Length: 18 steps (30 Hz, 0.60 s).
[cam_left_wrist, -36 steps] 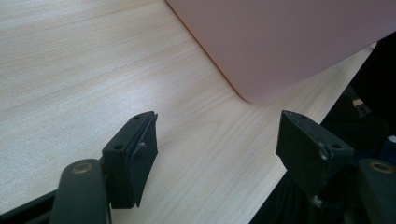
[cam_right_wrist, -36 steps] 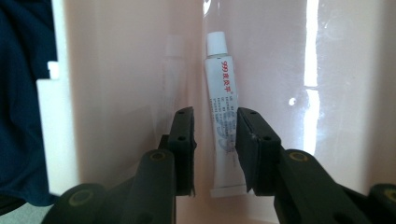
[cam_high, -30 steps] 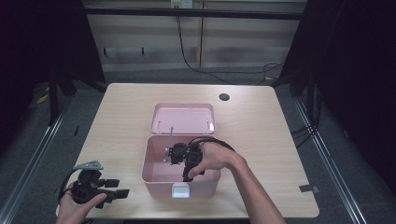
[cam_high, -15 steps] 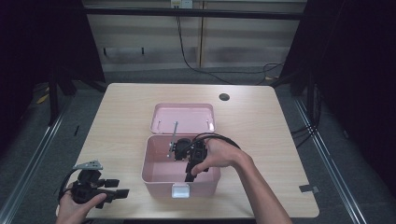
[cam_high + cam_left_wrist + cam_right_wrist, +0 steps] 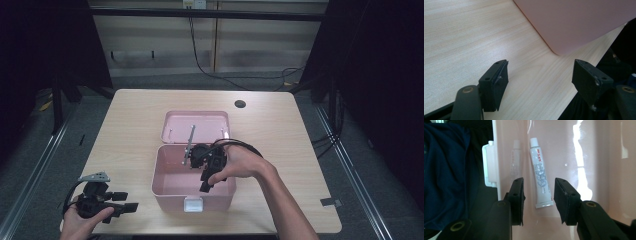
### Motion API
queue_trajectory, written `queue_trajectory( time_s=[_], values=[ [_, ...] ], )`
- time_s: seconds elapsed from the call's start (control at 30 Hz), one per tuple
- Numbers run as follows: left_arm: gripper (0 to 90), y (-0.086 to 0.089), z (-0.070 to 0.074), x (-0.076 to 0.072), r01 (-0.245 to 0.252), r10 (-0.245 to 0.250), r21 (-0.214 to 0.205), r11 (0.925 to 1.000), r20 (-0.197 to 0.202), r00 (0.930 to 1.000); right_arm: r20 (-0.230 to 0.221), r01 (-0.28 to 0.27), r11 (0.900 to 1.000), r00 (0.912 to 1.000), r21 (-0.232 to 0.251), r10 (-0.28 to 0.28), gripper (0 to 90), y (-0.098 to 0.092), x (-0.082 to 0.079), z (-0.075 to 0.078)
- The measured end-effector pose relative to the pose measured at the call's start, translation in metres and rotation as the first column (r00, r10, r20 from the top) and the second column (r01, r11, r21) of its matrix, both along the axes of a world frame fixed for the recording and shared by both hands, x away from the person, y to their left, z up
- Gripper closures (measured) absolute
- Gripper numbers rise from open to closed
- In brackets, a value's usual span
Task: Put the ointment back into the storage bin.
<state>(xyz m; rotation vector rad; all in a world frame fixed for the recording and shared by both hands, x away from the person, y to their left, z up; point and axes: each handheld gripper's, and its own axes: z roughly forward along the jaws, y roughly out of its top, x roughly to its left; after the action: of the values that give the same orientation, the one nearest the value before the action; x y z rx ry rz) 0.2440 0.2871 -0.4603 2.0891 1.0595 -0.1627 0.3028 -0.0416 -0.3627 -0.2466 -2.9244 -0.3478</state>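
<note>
The right gripper point(image 5: 537, 200) hangs over the pink box point(image 5: 599, 157), its jaws just opened partway; the white tube point(image 5: 540, 176) lies free on the box floor below and between them. The left gripper point(image 5: 540, 82) rests with jaws wide over the desk point(image 5: 461, 37), nothing between them.

High view: fixed above the near edge of the bench point(image 5: 130, 115), facing forward and down, far off. Left gripper view: riding low and close along the bench top toward the pink box point(image 5: 579, 22) ahead. Right gripper view: looking close and straight down inside that box point(image 5: 599, 157). Shared across all three: the box.
</note>
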Motion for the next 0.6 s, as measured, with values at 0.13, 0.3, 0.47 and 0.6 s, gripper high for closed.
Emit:
queue_trajectory(
  time_s=[0.13, 0.3, 0.47, 0.6],
  values=[
    [29.0, 0.0, 0.0, 0.0, 0.0, 0.0, 0.0, 1.0, -0.001, 1.0, 0.009, 0.009, 1.0, 0.9999, 0.004, -0.009, 60.9, -0.004, -0.002, 0.005],
    [29.0, 0.0, 0.0, 0.0, 0.002, -0.002, 0.0, 1.0, 0.0, 1.0, 0.037, 0.014, 0.9999, 0.9992, 0.009, -0.014, 60.0, -0.007, -0.005, 0.014],
    [29.0, 0.0, 0.0, 0.0, 0.003, -0.003, 0.001, 1.0, 0.0, 1.0, 0.056, 0.027, 0.9996, 0.9981, -0.004, -0.026, 59.0, -0.012, -0.006, 0.024],
    [29.0, 0.0, 0.0, 0.0, 0.004, -0.004, 0.003, 1.0, 0.0, 1.0, 0.066, 0.038, 0.9993, 0.9971, -0.006, -0.037, 58.7, -0.018, -0.007, 0.029]
  ],
)
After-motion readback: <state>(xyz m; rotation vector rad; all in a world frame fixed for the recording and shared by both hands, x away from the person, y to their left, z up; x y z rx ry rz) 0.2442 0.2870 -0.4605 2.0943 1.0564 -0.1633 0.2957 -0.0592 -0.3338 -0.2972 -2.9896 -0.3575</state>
